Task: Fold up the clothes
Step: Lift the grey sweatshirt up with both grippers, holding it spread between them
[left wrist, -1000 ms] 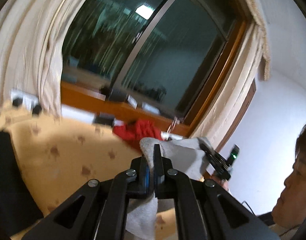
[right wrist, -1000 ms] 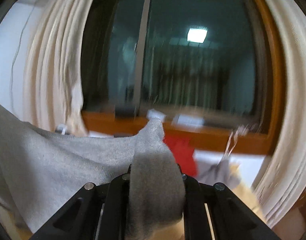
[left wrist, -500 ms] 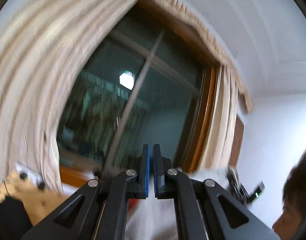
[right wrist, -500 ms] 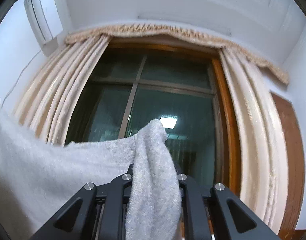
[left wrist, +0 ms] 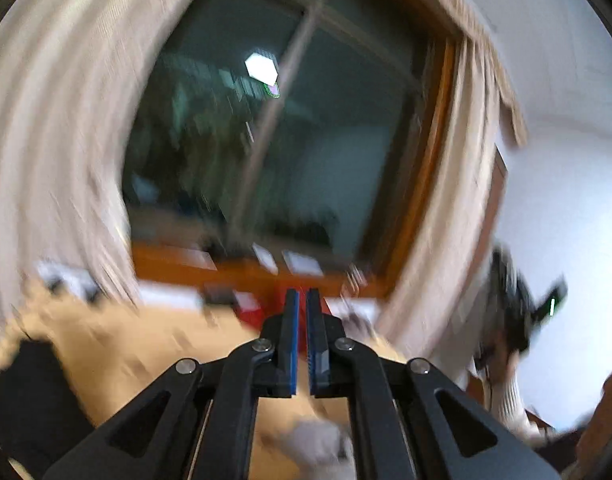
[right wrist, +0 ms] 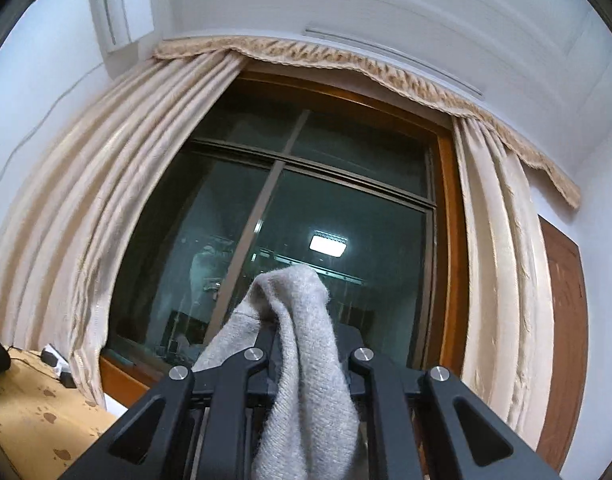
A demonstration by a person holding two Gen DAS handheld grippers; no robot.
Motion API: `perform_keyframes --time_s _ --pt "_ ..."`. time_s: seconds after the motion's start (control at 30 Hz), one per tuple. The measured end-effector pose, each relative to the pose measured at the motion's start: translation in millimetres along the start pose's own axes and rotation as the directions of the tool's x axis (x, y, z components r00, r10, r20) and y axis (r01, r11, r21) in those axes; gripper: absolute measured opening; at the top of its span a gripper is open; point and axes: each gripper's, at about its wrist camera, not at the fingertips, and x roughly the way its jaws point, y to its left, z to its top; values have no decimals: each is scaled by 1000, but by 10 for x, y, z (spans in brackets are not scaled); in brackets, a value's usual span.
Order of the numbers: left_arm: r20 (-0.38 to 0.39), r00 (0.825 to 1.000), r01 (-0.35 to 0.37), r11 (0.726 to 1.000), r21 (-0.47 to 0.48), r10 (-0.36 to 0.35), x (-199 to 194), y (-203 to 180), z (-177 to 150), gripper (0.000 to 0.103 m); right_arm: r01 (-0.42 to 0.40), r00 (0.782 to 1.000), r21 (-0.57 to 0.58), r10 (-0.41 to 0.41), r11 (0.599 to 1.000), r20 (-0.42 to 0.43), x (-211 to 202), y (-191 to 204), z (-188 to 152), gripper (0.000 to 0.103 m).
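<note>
One gripper has let go: the left gripper (left wrist: 302,294), which a second ago pinched a fold of the grey knit garment (right wrist: 306,364), now shows its blue-padded jaws drawn almost together with nothing between them, aimed over the tan paw-print bedspread (left wrist: 106,344) toward the wooden window sill (left wrist: 210,268) and a red garment (left wrist: 253,316) lying near it. That view is smeared by motion, so a pale patch of cloth low in the frame cannot be identified with confidence. At the right edge of the same view the other tool appears, blurred, with pale cloth trailing below it. Moving right, the right gripper (right wrist: 306,334) is tilted upward at the dark window (right wrist: 306,208) and its cream curtains (right wrist: 501,260), where a second ago it looked across the bed; its jaws are narrow and clamped on the grey knit, which bunches up over the fingertips and drapes back down between the arms. Held by that single end, the garment looks to hang with its long axis roughly vertical, the gripped end pointing up and the rest falling out of sight below. Judged from this, the piece is lifted off the bed but not yet laid out, and no fold looks complete.
</note>
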Motion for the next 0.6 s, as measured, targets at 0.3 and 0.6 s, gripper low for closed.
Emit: perform_keyframes --time_s 0.3,0.6 --pt "-396 777 398 869 -293 -489 1495 -218 -1504 84 20 1000 -14 -21 1000 -19 20 -78 34 14" --pt "-439 713 521 832 -190 -546 1772 -683 -2129 85 13 1000 -10 -13 1000 -28 120 -80 87 14"
